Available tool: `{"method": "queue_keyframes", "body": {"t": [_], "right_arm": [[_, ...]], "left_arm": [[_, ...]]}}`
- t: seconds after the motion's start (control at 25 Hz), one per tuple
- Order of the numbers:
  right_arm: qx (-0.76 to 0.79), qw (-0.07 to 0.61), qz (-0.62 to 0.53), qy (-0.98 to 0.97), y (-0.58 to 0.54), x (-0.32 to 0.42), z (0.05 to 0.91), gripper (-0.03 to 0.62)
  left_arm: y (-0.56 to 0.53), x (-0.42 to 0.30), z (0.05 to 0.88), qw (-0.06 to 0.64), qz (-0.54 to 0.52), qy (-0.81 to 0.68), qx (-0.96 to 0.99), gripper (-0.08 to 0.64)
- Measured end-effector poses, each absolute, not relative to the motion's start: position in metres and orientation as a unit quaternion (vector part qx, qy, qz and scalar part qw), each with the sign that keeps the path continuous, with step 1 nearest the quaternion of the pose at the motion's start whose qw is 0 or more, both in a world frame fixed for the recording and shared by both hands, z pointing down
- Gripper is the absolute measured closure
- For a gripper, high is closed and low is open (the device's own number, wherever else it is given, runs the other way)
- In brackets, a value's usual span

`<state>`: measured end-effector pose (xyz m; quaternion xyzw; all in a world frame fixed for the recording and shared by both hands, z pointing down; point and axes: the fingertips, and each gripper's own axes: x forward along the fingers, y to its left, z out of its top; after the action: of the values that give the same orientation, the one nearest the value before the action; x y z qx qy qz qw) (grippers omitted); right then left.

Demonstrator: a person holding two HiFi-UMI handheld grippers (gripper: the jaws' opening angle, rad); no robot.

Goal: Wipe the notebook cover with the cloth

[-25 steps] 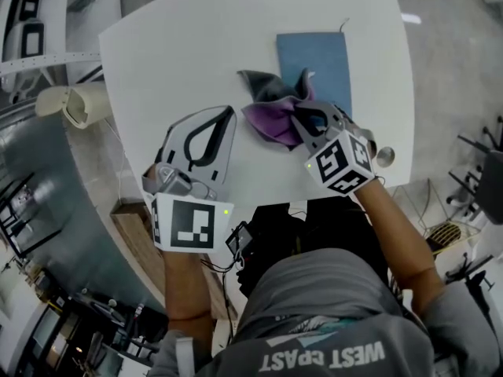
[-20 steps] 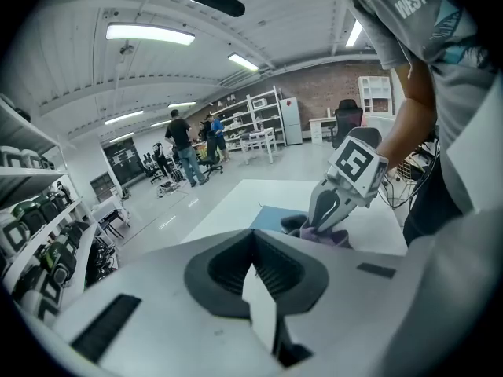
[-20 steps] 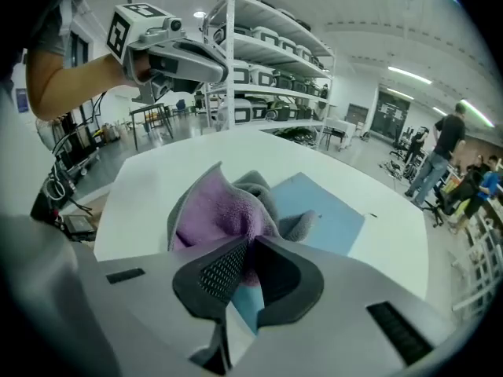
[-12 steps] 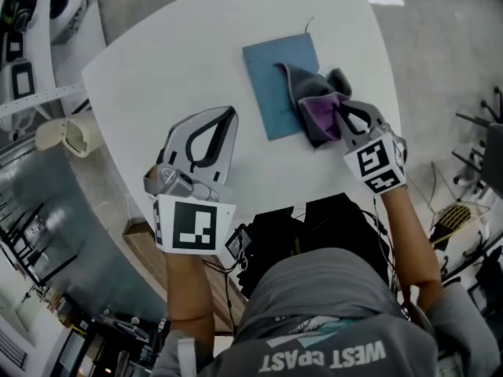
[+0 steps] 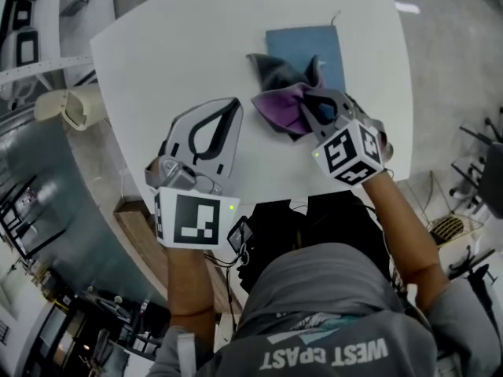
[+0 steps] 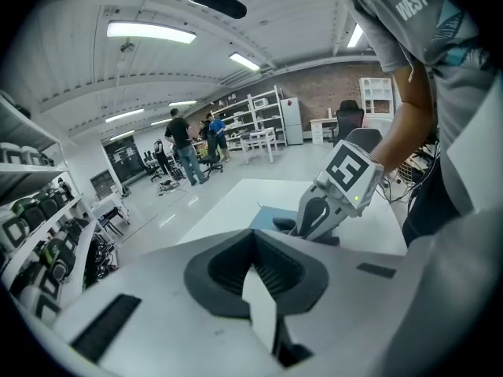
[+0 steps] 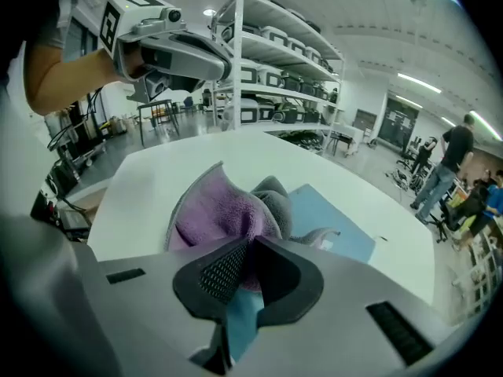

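Swept back leftward, purple-and-grey fleecy cloth (image 5: 277, 107) sits pinched in right gripper's (image 5: 309, 98) fingers; left gripper's (image 5: 233, 104) fingers closed, empty. Press flatter across blue rectangular notebook (image 5: 321, 44) beyond.

Cloth (image 5: 277, 100) back across notebook (image 5: 302, 42), apparently leftward
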<state>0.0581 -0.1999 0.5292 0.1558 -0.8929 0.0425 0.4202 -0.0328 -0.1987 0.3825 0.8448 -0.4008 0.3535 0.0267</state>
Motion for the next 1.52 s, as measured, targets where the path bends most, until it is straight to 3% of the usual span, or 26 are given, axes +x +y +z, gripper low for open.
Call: {"method": "queue_keyframes", "body": {"t": [0.32, 0.88, 1.52], "right_arm": [[0.132, 0.42, 0.025, -0.898, -0.2, 0.03, 0.53, 0.545], [0.277, 0.448, 0.069, -0.847, -0.251, 0.151, 0.525, 0.545], [0.15, 0.418, 0.03, -0.895, -0.229, 0.014, 0.534, 0.545]], "left_arm": [[-0.183, -0.061, 0.387, 0.035, 0.353, -0.427, 0.832, 0.558], [-0.204, -0.014, 0.379, 0.012, 0.352, -0.38, 0.855, 0.558], [-0.184, -0.061, 0.394, 0.045, 0.359, -0.429, 0.828, 0.558]]}}
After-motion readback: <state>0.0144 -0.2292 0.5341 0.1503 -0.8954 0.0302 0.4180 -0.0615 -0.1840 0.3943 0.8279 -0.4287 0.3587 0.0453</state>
